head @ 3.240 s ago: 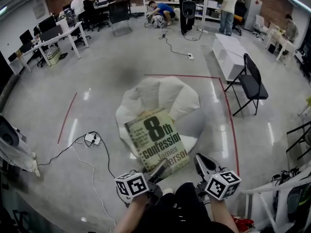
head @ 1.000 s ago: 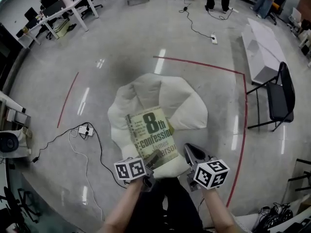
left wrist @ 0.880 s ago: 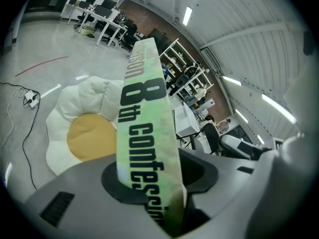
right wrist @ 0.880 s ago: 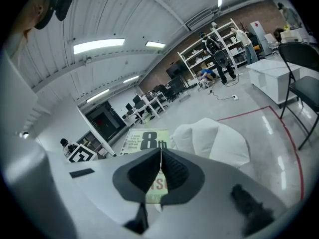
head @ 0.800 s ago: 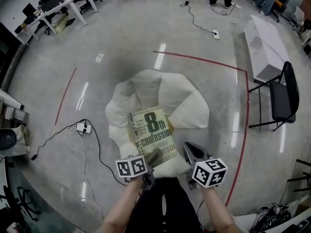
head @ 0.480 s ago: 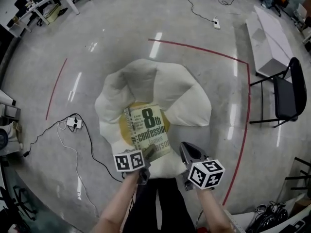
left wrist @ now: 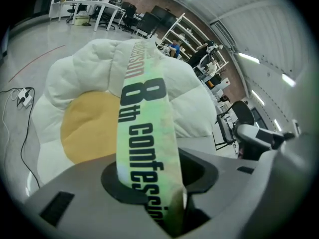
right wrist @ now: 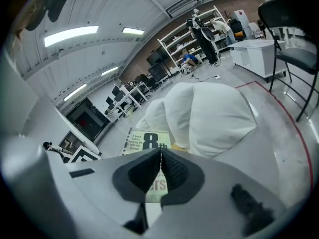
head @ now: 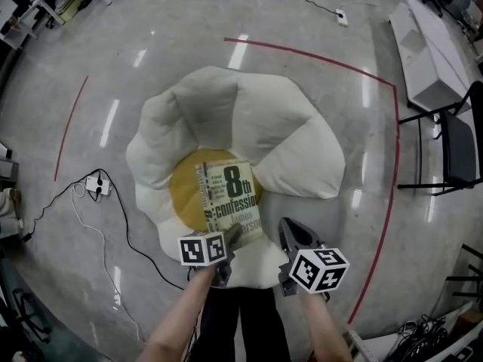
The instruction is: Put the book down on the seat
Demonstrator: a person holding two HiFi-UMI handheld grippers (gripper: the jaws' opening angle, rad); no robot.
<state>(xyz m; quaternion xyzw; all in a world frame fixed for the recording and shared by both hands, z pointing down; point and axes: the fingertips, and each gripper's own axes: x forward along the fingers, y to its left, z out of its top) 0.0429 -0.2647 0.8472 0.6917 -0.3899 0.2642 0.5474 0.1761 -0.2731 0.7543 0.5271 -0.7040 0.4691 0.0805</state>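
Observation:
The book (head: 230, 198), pale green with "8th confession" in black print, lies flat over the yellow middle of the white bean-bag seat (head: 249, 119). My left gripper (head: 230, 237) is shut on the book's near edge. In the left gripper view the spine (left wrist: 144, 133) runs out from between the jaws of the left gripper (left wrist: 167, 203) above the seat (left wrist: 84, 128). Whether the book touches the seat I cannot tell. My right gripper (head: 290, 234) hovers just right of the book, shut on nothing. In the right gripper view the right gripper (right wrist: 160, 168) shows its pads together, with the book (right wrist: 144, 142) beyond.
A red tape line (head: 377, 81) marks the grey floor around the seat. A power strip with cables (head: 96, 185) lies at the left. A black chair (head: 460, 145) and a white bench (head: 434, 59) stand at the right. People and desks (right wrist: 199, 24) are far off.
The view has come closer over the seat. The book, still in the left gripper, has moved from the seat's front edge to over its yellow middle. The right gripper has kept beside it.

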